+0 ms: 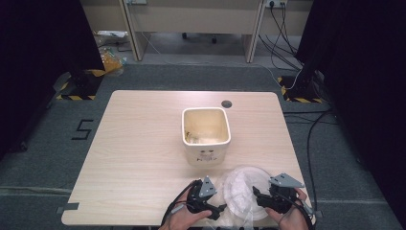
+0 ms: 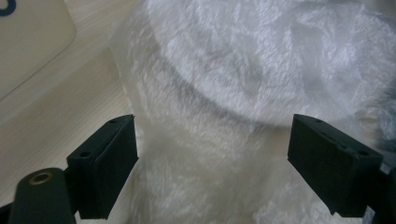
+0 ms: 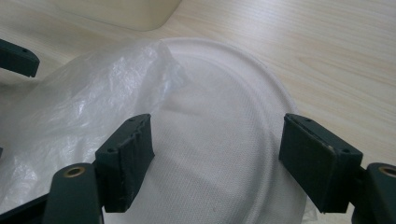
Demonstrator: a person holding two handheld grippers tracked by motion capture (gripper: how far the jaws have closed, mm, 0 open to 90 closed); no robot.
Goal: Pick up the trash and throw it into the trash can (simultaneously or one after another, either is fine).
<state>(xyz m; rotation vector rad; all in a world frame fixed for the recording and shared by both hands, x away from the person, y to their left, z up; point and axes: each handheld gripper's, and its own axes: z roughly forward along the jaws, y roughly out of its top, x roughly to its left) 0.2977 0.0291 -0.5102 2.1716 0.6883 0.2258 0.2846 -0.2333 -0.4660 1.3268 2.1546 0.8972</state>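
My left claw [image 1: 216,209]: jaws spread wide, gripping nothing; in the left gripper view the crinkled clear plastic bag [image 2: 261,70] lies between and beyond my two pads, with no pad pressed on it.

My right claw [image 1: 257,196]: also wide open and empty; in the right gripper view its pads straddle the white round plate [image 3: 224,154] without pinching it.

Plate: it sits at the near right part of the wooden table [image 1: 139,143], just in front of me, between my two claws. Its surface looks finely woven or textured, and its raised rim curves round on the far side.

Bag: thin, translucent, rumpled; it drapes over the left part of the plate and spills toward my left claw. Whether the plate is partly inside it or merely under it, I cannot tell.

Cream bin [image 1: 206,134]: a square, open-topped container standing upright mid-table, just beyond the plate, with some scraps at its bottom. Apart from both claws.

Step in hand: I judge I am lining up both claws on the bag and plate, before any grasp is made.

Next move: it likely calls for my left claw to close on a loose fold of film, while my right claw steadies the plate's rim. The film is slippery and light, so I should pinch a thick bunch, not a single layer.

Risk: pulling the bag could drag the plate off the near edge.
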